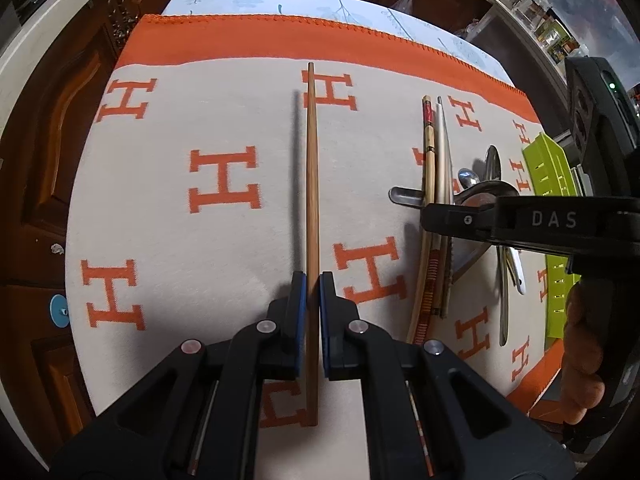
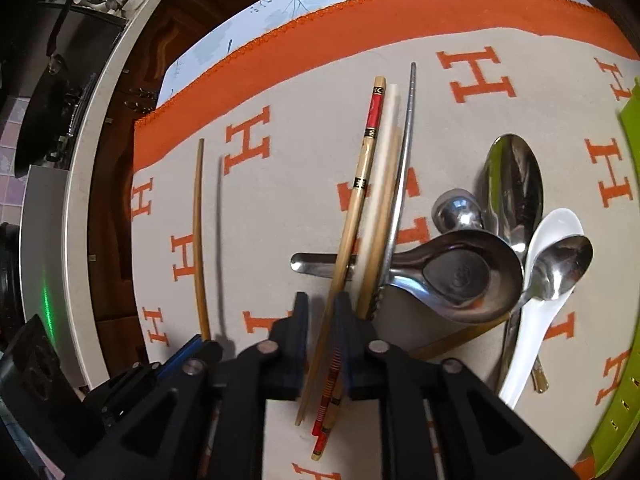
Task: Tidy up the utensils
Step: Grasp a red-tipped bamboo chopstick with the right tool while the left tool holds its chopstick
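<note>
Grey blanket (image 1: 224,240) with orange H letters and an orange border is covering the table, dark wood cabinets behind. Left gripper (image 1: 313,280) is sitting at the left side, jaws nearly closed and pinching a plain wooden chopstick (image 1: 311,200) that is pointing straight away from the camera, casting a shadow on the blanket beside it. Further right, the utensil pile is lying on the blanket: a red-banded chopstick (image 2: 362,184), a pale chopstick (image 2: 382,184) and a thin metal chopstick (image 2: 406,140) running side by side and crossing over the handle of a wide steel ladle spoon (image 2: 460,276). Right gripper (image 2: 322,300) is hovering over the near ends of these chopsticks, jaws slightly apart with the red-banded one passing between them; cannot tell whether it is clamped. Right of that, steel spoons (image 2: 514,184) and a white ceramic spoon (image 2: 536,320) are overlapping. Green slotted tray (image 2: 624,360) is sitting at the far right edge.
</note>
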